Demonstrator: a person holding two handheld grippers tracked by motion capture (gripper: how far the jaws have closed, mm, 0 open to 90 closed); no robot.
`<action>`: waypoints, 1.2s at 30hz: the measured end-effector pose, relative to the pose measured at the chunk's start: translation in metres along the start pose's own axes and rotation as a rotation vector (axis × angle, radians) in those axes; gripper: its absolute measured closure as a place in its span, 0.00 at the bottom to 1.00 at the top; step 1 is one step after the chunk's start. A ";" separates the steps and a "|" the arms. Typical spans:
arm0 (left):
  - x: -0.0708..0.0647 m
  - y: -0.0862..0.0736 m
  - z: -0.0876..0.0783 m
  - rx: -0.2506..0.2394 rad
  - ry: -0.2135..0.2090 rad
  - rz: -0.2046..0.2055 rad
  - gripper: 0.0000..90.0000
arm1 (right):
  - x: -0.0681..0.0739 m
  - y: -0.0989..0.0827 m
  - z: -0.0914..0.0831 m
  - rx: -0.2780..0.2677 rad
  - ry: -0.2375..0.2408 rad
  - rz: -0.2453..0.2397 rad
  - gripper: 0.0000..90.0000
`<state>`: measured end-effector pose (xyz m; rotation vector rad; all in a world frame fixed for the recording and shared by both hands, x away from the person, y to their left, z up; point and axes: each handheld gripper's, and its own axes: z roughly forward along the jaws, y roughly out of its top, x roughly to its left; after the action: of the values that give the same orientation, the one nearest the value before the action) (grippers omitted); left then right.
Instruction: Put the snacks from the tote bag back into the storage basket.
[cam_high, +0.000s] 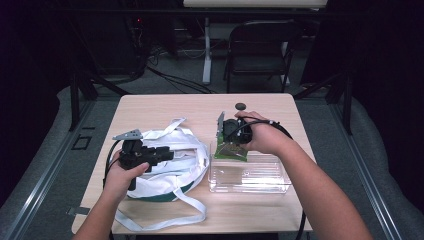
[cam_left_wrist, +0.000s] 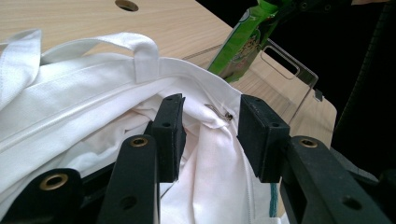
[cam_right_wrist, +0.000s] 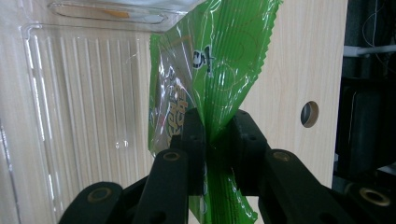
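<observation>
The right tool grips a green snack packet over the clear plastic bin, while the left tool, jaws partly apart, straddles the white bag's rim on the desk.

A pale wooden surface stands on grey carpeted floor in a dim room. Behind it a dark folding chair faces the far edge, beside a white table leg. Black cables trail across the floor, and the surroundings fall into darkness.
</observation>
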<state>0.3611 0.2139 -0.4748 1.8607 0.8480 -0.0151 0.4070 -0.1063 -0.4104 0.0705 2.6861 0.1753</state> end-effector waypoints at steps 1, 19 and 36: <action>0.000 0.000 -0.001 -0.005 0.003 -0.004 0.67 | 0.000 0.001 0.001 -0.002 -0.002 -0.001 0.86; 0.002 -0.006 -0.014 -0.026 0.032 -0.020 0.68 | 0.000 0.012 0.030 0.029 -0.018 -0.043 0.86; 0.002 -0.007 -0.016 -0.026 0.037 -0.020 0.68 | -0.001 0.014 0.036 0.032 -0.021 -0.042 0.75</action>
<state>0.3526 0.2296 -0.4738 1.8332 0.8882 0.0180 0.4237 -0.0884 -0.4403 0.0250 2.6677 0.1182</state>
